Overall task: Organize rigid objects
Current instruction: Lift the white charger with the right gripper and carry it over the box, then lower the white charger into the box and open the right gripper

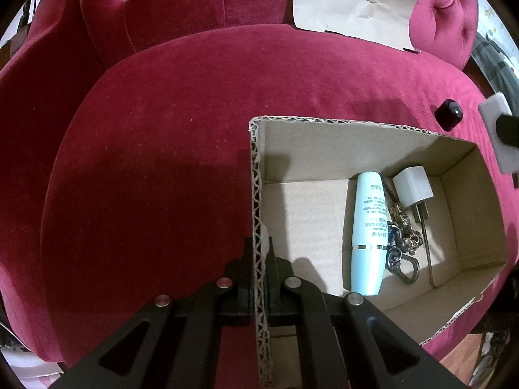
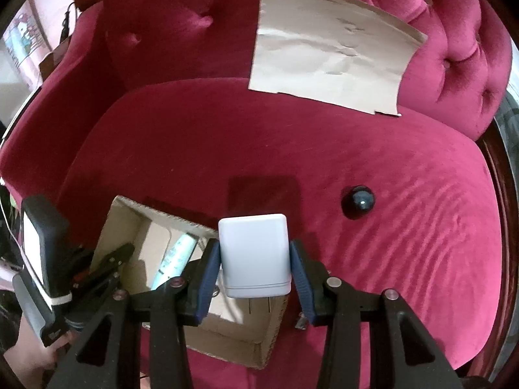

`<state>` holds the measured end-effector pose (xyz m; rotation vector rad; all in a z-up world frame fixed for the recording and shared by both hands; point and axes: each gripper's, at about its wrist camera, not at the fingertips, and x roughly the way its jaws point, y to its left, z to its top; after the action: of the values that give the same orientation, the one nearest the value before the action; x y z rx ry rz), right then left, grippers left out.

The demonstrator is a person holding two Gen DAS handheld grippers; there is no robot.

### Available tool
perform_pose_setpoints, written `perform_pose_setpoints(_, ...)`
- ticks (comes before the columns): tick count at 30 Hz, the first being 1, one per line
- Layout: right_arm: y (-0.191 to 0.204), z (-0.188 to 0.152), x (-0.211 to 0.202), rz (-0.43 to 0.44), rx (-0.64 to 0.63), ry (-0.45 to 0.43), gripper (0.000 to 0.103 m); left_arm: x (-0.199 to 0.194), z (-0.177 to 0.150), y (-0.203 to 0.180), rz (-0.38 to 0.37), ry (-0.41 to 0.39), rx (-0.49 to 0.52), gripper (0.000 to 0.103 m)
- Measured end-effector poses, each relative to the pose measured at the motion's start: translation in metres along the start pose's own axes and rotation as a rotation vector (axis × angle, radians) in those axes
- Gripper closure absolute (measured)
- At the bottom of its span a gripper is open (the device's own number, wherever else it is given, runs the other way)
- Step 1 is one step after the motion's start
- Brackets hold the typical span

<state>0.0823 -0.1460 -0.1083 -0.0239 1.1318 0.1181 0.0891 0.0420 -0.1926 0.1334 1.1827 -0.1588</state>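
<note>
Item 1, cardboard box (image 1: 366,149): open-topped, resting on the red velvet seat (image 1: 162,129). Your left gripper (image 1: 259,259) is clenched on its left wall, one finger outside and one inside the corrugated edge.

Item 2, pale blue tube (image 1: 368,230): lying on the box floor, printed side up, cap end toward the near wall.

Item 3, small white charger (image 1: 413,188): in the box, just right of the tube toward the far wall, prongs pointing toward the near side.

Item 4, keychain (image 1: 404,246): a tangle of metal links and a clasp on the box floor, between the tube and the charger, touching the tube.

Item 5, white adapter block (image 2: 254,254): grasped in your right gripper (image 2: 254,269), blue pads pressing on its left and right sides, prongs at its near end. It hangs over the right part of the box, above the floor. In the left wrist view it shows only as a white shape at the right edge.

Item 6, dark round object (image 2: 358,202): glossy, on the seat to the right of the box, well apart from the adapter. What it is you cannot tell.

Item 7, sheet of brown paper (image 2: 327,61): creased, leaning against the tufted backrest (image 2: 181,16) at the far side.
</note>
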Motion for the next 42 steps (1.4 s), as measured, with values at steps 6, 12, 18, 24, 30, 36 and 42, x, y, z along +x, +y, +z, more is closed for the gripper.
perform_pose_setpoints(6,0.019,-0.009,0.005,0.018,-0.030,0.019,0.057,0.000,0.000,0.001,0.000,-0.001,0.001,0.099)
perform_pose_setpoints(12,0.038,-0.017,0.010,0.036,-0.057,0.033,0.056,0.000,0.000,0.001,0.002,-0.002,0.003,0.099)
perform_pose_setpoints(18,0.052,-0.028,0.022,0.044,-0.081,0.049,0.056,-0.001,0.000,0.001,0.003,-0.002,0.004,0.099)
perform_pose_setpoints(24,0.059,-0.037,0.033,0.059,-0.082,0.042,0.056,-0.001,0.000,0.001,0.003,-0.002,0.004,0.099)
perform_pose_setpoints(30,0.063,-0.038,0.039,0.067,-0.077,0.048,0.056,-0.001,0.000,0.001,0.003,-0.002,0.004,0.099)
perform_pose_setpoints(36,0.065,-0.037,0.040,0.074,-0.082,0.048,0.056,-0.001,0.000,0.001,0.004,-0.002,0.004,0.099)
perform_pose_setpoints(42,0.067,-0.037,0.040,0.087,-0.086,0.044,0.054,-0.001,0.000,0.002,0.004,-0.002,0.004,0.099)
